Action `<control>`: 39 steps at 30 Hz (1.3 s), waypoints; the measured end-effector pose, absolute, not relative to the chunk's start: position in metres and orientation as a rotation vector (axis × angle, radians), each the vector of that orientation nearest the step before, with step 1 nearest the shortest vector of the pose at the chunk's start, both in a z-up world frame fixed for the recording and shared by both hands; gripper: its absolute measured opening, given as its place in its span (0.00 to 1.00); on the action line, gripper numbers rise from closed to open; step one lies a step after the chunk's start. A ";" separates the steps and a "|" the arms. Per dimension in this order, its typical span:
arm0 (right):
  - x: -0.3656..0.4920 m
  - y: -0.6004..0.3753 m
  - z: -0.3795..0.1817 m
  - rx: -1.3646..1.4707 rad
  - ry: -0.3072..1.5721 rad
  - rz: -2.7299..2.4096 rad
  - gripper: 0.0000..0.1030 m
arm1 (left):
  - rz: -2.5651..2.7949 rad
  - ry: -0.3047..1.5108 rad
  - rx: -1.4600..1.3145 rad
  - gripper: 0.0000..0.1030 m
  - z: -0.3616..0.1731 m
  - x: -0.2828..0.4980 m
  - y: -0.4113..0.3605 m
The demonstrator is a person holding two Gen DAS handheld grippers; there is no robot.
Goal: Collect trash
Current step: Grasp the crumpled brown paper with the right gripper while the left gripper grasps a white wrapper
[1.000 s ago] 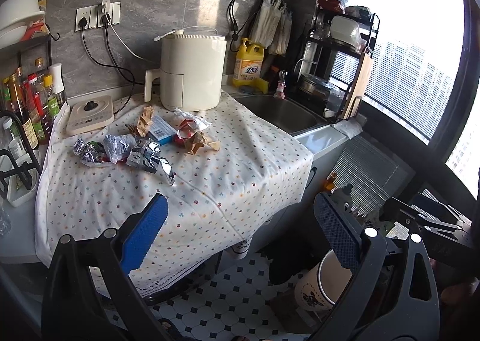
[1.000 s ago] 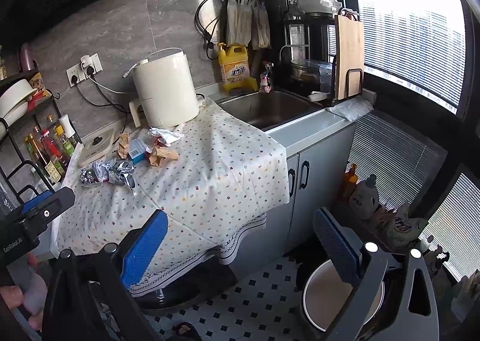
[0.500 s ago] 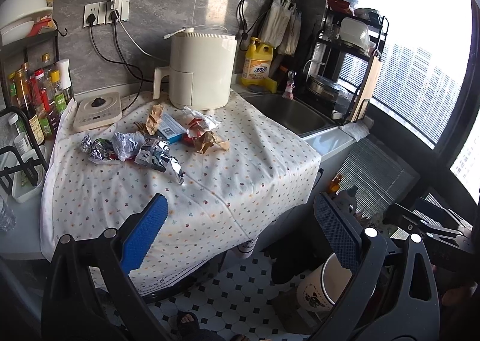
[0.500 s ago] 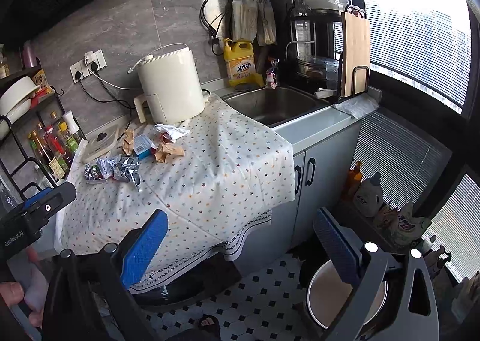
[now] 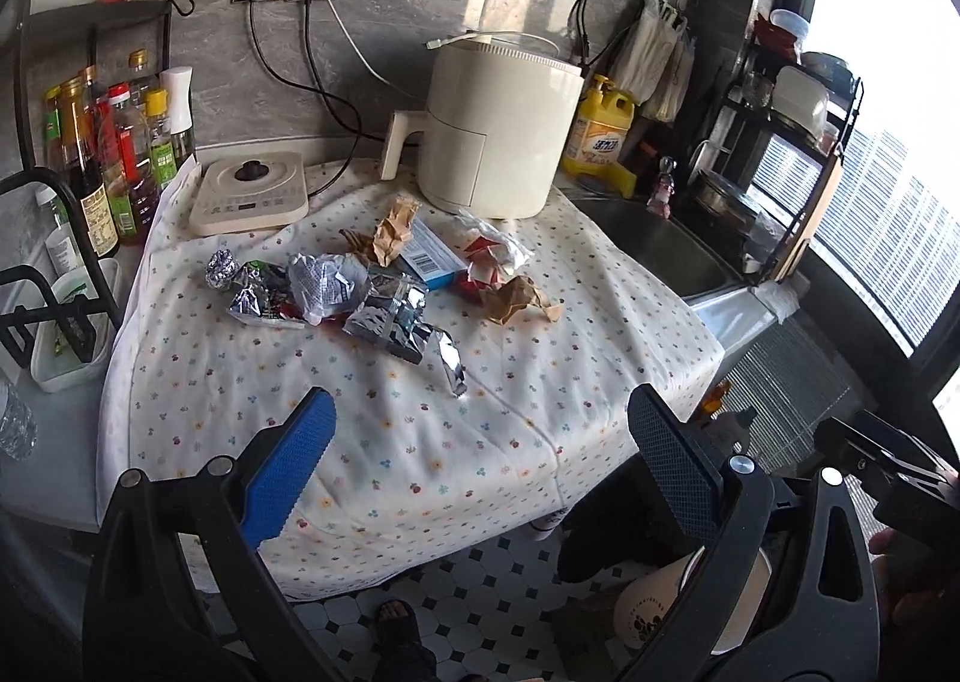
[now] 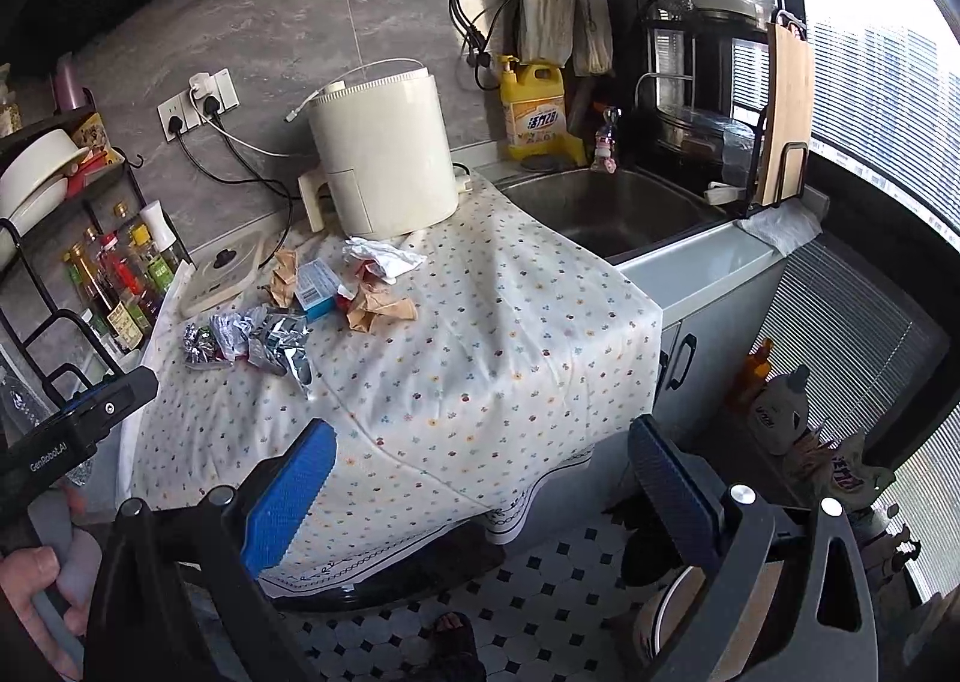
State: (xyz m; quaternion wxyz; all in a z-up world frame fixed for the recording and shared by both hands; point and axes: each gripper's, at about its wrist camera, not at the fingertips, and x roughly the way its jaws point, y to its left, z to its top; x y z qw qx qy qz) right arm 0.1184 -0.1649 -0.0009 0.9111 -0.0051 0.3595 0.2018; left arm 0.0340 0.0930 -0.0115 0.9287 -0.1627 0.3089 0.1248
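A pile of trash lies on the flowered tablecloth: silver foil wrappers, crumpled brown paper, a blue box and a white wrapper. The same pile shows in the right wrist view, with foil wrappers and brown paper. My left gripper is open and empty, above the table's front edge. My right gripper is open and empty, in front of the table's right corner. A round white bin stands on the floor at lower right, partly hidden by fingers.
A cream air fryer and a flat cooktop stand at the back of the table. Bottles fill a rack at left. A sink and dish rack are at right. The floor is checked tile.
Both grippers have moved closer to the table and slightly up; the trash pile looms larger. Both stay open and empty.
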 end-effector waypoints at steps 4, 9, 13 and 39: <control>0.140 -0.138 -0.003 -0.030 0.733 0.450 0.93 | 0.283 0.622 -0.382 0.94 -0.016 0.050 0.128; 0.165 -0.110 -0.004 -0.022 0.736 0.471 0.92 | 0.305 0.618 -0.422 0.93 -0.029 0.074 0.170; 0.186 -0.090 -0.008 -0.038 0.745 0.483 0.92 | 0.320 0.624 -0.465 0.88 -0.043 0.096 0.203; 0.291 0.056 -0.099 -0.129 0.990 0.488 0.82 | 0.203 0.791 -0.523 0.29 -0.103 0.174 0.294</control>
